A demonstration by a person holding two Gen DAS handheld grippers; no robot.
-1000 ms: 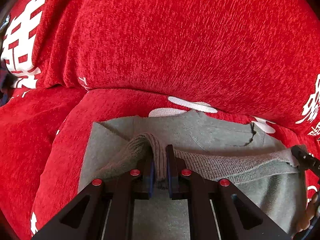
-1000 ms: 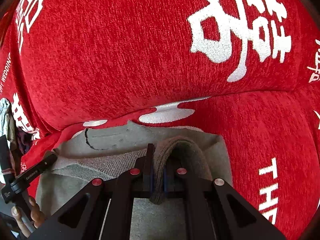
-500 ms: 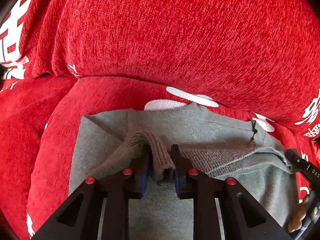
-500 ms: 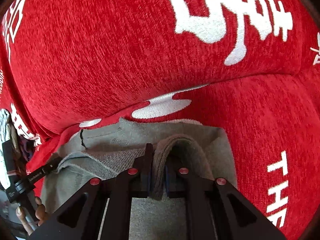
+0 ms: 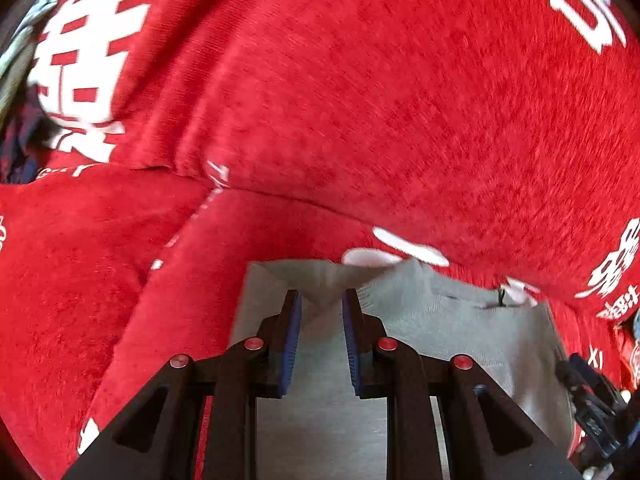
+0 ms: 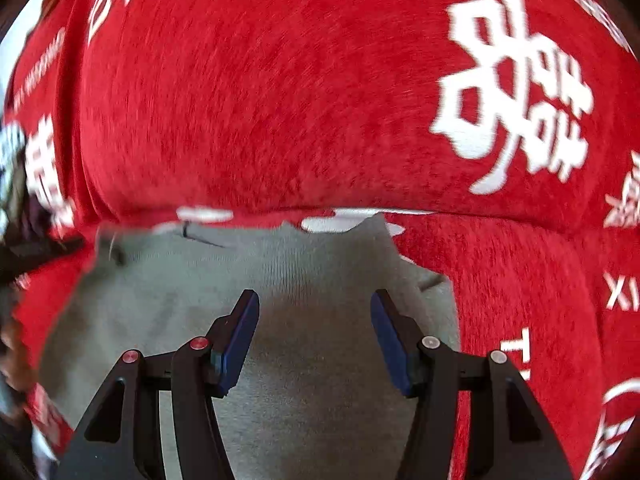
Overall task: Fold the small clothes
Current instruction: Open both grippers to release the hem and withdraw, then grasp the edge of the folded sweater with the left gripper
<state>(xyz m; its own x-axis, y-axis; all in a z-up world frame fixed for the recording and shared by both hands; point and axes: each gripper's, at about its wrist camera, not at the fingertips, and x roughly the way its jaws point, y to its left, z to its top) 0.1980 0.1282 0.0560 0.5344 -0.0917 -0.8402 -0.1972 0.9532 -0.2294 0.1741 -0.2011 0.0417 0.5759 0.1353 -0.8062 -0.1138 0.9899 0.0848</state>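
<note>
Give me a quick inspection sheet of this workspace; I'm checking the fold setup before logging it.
Surface: red sofa cover with white characters.
Job's things: grey knit garment lying flat on the seat.
Clutter: dark bundle at far left, unclear.
Grippers: left gripper slightly apart, nothing pinched; right gripper opening, nothing between its jaws.
Cables: nothing seen.
Surroundings: sofa backrest behind the seat.

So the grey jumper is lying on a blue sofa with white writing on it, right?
Not quite. The sofa is red, not blue; the only blue is the pads inside each claw. The rest is right: the grey jumper does lie on its seat, and the sofa does have white writing on it. The right wrist view shows this best.
</note>
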